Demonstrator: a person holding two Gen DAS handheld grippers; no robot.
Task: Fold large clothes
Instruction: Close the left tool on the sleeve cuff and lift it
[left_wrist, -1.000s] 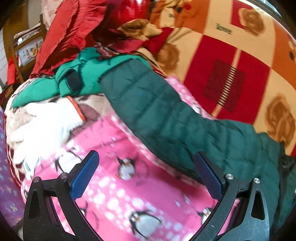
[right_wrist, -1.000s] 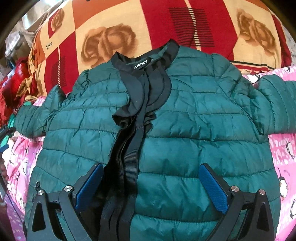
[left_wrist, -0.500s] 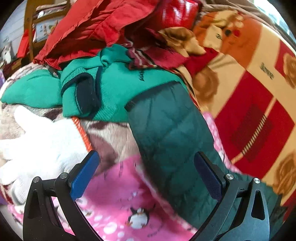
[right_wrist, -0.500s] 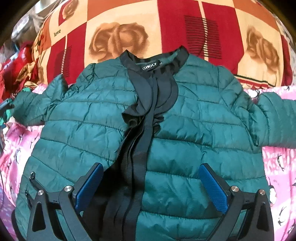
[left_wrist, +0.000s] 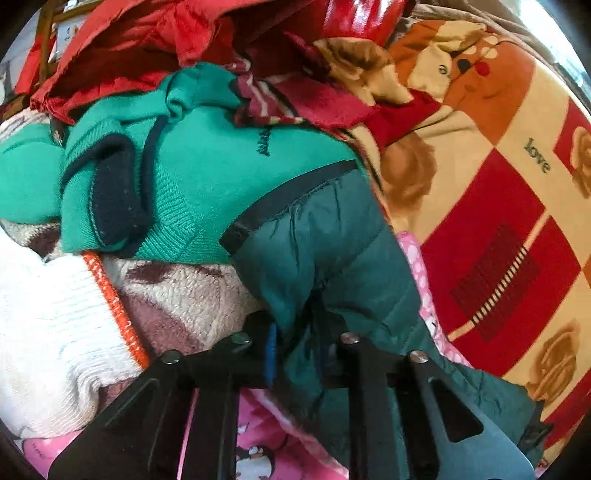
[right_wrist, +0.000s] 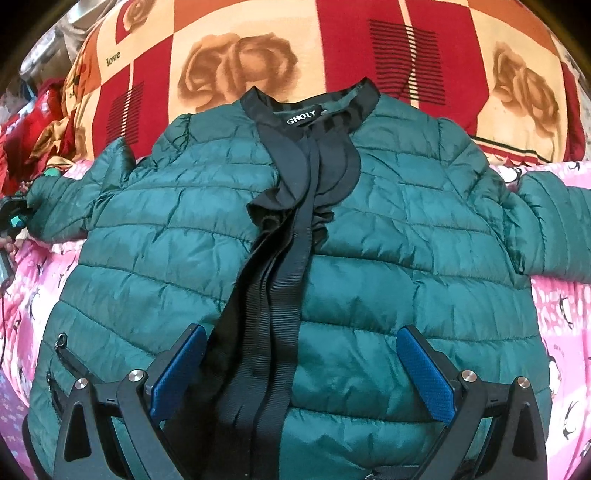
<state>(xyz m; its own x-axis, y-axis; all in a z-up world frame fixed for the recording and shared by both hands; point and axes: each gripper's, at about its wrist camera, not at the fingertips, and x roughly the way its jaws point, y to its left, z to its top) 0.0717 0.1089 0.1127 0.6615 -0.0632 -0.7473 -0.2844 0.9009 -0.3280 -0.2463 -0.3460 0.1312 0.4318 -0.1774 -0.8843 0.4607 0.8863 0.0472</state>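
A dark green quilted jacket (right_wrist: 369, 236) with black trim lies front up and spread on the bed, collar at the far side. My right gripper (right_wrist: 301, 373) is open and hovers over its lower front, straddling the black placket. Its left sleeve (left_wrist: 332, 266) stretches toward a clothes pile. My left gripper (left_wrist: 295, 354) is shut on this sleeve a little behind the black cuff (left_wrist: 284, 199). The left gripper shows at the far left edge of the right wrist view (right_wrist: 14, 218).
A red, orange and cream rose-print blanket (right_wrist: 280, 40) covers the far side of the bed, a pink penguin sheet (right_wrist: 565, 317) the near side. A pile of clothes lies by the sleeve end: a bright green sweater (left_wrist: 207, 177), red garments (left_wrist: 155, 40), a white fleece (left_wrist: 55, 332).
My left gripper moved forward along the sleeve toward the cuff and closed on the sleeve fabric. My right gripper stayed open and drifted slightly back over the jacket front.
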